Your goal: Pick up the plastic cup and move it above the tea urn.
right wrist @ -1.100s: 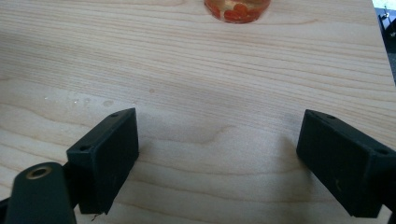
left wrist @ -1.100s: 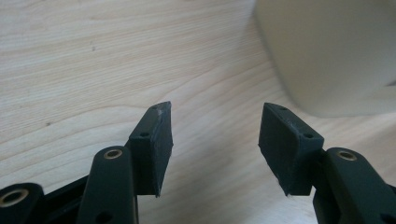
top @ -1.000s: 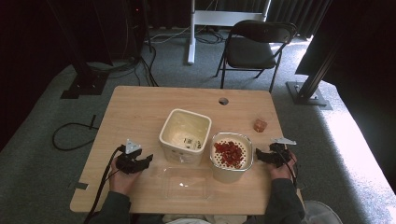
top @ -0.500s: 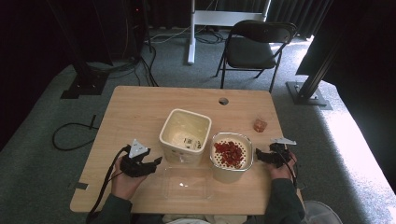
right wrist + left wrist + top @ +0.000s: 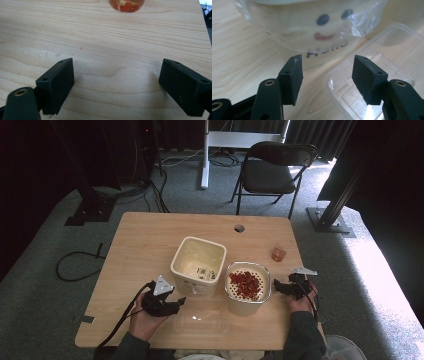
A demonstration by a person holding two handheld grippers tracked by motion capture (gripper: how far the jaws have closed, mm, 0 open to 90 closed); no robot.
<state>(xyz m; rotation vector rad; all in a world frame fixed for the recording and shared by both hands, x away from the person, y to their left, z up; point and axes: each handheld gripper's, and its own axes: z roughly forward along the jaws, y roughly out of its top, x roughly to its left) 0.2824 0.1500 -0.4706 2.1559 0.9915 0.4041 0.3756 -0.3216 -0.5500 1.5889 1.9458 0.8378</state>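
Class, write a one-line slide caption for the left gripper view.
Open left gripper faces a cream tub with a printed smiley face, above a clear plastic lid on the wooden table.

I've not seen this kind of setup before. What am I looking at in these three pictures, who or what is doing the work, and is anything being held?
There is no machine here: a person sits at a wooden table with a hand-held gripper in each hand. The high view looks down from above the person. The other two pictures come from small cameras riding on each gripper, looking along its two black fingers.

On the table stand an empty cream tub and, beside it, a bowl with red pieces in it. A clear lid lies flat in front of them, and a small cup with something red stands farther off.

The left gripper points at the tub's smiley-face side and the lid; its fingers are open, with nothing between them. The right gripper rests by the bowl, open over bare wood. Nothing is held.
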